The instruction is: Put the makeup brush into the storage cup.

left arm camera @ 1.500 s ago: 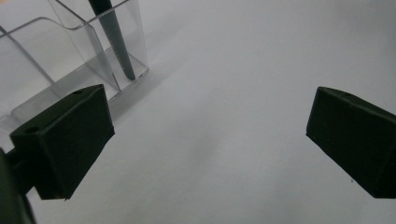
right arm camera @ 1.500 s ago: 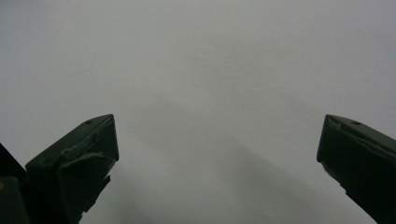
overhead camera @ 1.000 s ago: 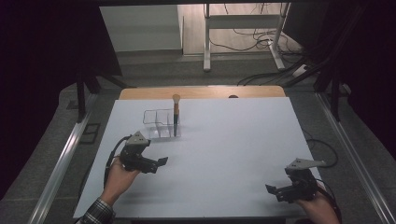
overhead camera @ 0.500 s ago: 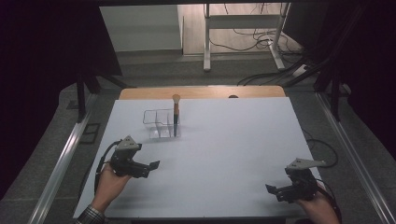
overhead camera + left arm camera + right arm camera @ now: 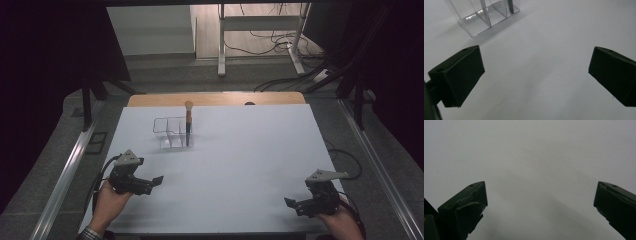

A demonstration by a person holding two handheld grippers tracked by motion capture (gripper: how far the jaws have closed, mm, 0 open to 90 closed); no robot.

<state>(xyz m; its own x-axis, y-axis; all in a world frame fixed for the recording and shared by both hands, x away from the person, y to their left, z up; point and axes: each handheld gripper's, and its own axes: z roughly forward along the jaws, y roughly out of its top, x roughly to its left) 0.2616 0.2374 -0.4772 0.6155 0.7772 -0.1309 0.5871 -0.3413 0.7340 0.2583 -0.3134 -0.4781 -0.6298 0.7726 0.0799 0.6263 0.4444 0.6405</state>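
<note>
- In the high view, the clear organiser (image 5: pixel 172 133) stands upper left of centre on the white worktop (image 5: pixel 260 150), with a brush (image 5: pixel 188 123) upright in its right-hand compartment, bristles up.
- The other compartments look empty.
- The left gripper (image 5: pixel 153 182) sits at the lower left of that frame, held in a hand (image 5: pixel 111 197), its jaws wide apart and empty; it is well apart from the organiser and points toward the middle of the worktop.
- In the left gripper view the organiser (image 5: pixel 486 15) shows at the upper left, ahead of and beyond the wide jaws, with the dark brush handle (image 5: pixel 510 6) at its right end.
- The right gripper (image 5: pixel 295 205) rests at the lower right of the high view, jaws also wide and empty, with bare worktop (image 5: pixel 536 157) ahead of it.
- Judged from this, both grippers are at rest near the lower edge and no grasp is in hand: either the brush has been set in place and the work is done, or a reach is about to begin.
- If a reach comes next, the left gripper is the nearer one; it would need to travel up the frame, line its jaws either side of the thin handle above the organiser's rim, and close without knocking the light organiser.
</note>
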